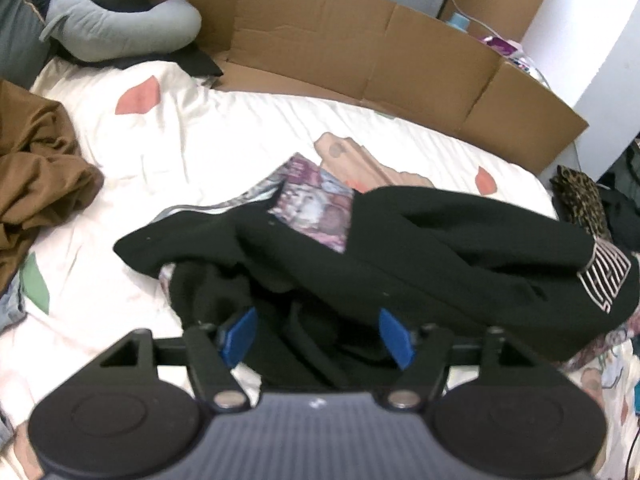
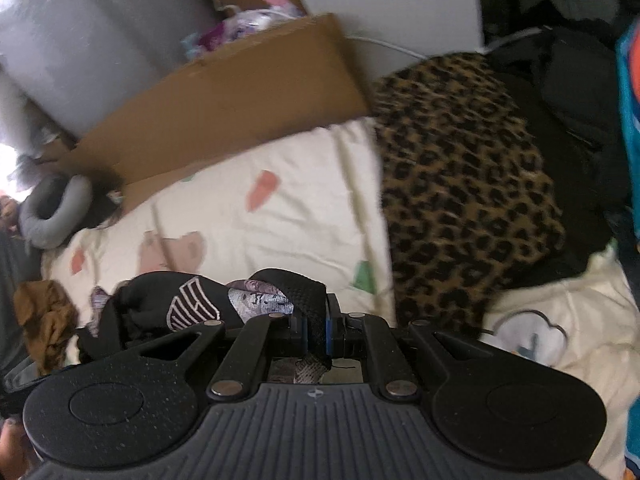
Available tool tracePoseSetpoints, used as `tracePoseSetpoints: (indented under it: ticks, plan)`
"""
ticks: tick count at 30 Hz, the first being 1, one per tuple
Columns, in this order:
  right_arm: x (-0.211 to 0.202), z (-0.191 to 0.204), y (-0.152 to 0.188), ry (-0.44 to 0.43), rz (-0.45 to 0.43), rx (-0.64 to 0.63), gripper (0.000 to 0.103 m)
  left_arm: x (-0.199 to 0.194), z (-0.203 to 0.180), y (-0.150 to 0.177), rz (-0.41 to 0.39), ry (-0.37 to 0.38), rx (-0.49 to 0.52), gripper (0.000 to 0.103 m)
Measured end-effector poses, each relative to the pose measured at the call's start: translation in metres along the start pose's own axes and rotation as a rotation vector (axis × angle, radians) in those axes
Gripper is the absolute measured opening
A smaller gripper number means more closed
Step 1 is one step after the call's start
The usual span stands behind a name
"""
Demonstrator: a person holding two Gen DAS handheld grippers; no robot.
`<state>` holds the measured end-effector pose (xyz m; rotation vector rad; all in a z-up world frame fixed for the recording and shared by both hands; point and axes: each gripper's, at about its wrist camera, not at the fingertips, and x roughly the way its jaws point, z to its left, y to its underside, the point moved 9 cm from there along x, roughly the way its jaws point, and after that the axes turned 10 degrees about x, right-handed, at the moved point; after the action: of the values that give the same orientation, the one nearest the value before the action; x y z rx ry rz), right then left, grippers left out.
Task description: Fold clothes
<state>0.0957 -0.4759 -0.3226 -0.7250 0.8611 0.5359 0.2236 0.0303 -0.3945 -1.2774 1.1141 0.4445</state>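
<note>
A: Item: black garment (image 1: 400, 248), printed panel and a white line-pattern patch. Location?

B: Bunched on the pale patterned bed cover (image 1: 200, 152), near its front edge, well apart from the brown garment (image 1: 36, 168) at the left and the leopard-print cloth (image 2: 460, 184) at the right. Cardboard (image 1: 360, 52) stands along the far side of the bed.

A: Tongs?

B: Left gripper (image 1: 318, 336): jaws spread wide, blue pads clear of the cloth, black folds lying between and below them, nothing pinched. Right gripper (image 2: 317, 330): jaws closed on a black strip of the garment, likely a hem or cuff; which, I cannot tell.

A: Handling?

B: Judged soft, limp and light. Thickish knit, no stiffness; it sags and bunches wherever unsupported. Not fragile, and not slippery against the pads.

A: Where to take hold?

B: At an edge, not the heap's middle. A second pinch on a hem or corner opposite the right grip would let it hang flat. The printed panel probably creases more stiffly than the rest.
</note>
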Motion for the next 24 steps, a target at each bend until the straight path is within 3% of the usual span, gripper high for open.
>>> tracePoseSetpoints:
  ticks: [6,12,17,21,24]
  plan:
    - [0.013,-0.024,0.010,0.059,0.011,0.020,0.005,0.018,-0.002,0.008,0.047,-0.006,0.006,0.078]
    - [0.015,-0.026,0.012,0.067,0.007,0.020,0.006,0.040,0.006,0.036,0.121,-0.001,-0.062,0.078]
    - [0.014,-0.028,0.016,0.072,0.020,0.013,0.006,0.029,0.015,0.027,0.065,-0.138,-0.037,0.071]
    - [0.015,-0.029,0.018,0.077,0.023,0.018,0.006,0.006,0.020,0.001,-0.041,-0.105,-0.072,0.071]
    - [0.018,-0.030,0.020,0.078,0.024,0.026,0.006,0.007,0.018,-0.018,-0.061,-0.066,-0.063,0.075]
